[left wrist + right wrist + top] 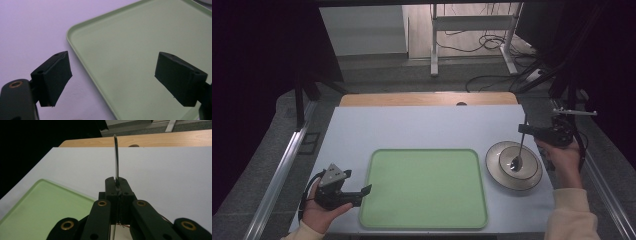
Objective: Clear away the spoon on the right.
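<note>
One tray [424,190], one plate [497,172], one spoon [518,155]

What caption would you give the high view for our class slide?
Right gripper holds a spoon upright in a grey bowl; left gripper waits open beside the empty green tray.

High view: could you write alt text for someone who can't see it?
A person's right hand-held gripper holds a spoon by its handle, its bowl resting in a round dish. A green tray lies mid-table, and the left hand-held gripper rests open at its left edge.
</note>
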Tool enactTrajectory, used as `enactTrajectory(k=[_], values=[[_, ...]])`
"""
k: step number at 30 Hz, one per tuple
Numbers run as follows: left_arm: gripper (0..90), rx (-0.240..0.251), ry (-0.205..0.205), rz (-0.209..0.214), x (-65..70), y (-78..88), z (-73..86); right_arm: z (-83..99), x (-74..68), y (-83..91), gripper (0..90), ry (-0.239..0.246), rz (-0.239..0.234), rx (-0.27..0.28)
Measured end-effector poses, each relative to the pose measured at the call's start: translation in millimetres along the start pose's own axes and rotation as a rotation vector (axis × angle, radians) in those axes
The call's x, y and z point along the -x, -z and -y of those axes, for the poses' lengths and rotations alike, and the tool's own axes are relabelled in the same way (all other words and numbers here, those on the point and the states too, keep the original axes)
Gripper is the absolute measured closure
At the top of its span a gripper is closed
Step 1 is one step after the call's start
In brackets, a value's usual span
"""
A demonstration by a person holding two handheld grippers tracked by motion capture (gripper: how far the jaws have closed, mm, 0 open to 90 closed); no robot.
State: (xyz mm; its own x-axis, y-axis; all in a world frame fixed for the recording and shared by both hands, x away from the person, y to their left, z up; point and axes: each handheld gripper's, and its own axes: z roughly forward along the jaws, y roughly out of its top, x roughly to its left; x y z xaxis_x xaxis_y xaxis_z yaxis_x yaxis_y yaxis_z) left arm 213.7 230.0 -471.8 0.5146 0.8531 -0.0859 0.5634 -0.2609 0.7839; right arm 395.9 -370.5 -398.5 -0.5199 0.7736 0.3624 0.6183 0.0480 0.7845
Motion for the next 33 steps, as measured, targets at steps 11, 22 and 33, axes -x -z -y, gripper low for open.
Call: enactTrajectory(k=[11, 22, 33], values=[[13.3, 0.004, 0.003, -0.002, -1.4, 1.0, 0.3, -5.6, -15.9, 24.0, 88.6, 0.032, 0.004, 0.049], [13.3, 0.004, 0.003, -0.006, -1.9, 1.7, 0.0, -8.9, -43.3, 36.9, 88.6, 0.077, -0.025, 0.057], [13.3, 0.005, 0.004, -0.008, -2.8, 2.2, 0.2, -3.1, -58.6, 39.7, 88.6, 0.094, -0.056, 0.028]])
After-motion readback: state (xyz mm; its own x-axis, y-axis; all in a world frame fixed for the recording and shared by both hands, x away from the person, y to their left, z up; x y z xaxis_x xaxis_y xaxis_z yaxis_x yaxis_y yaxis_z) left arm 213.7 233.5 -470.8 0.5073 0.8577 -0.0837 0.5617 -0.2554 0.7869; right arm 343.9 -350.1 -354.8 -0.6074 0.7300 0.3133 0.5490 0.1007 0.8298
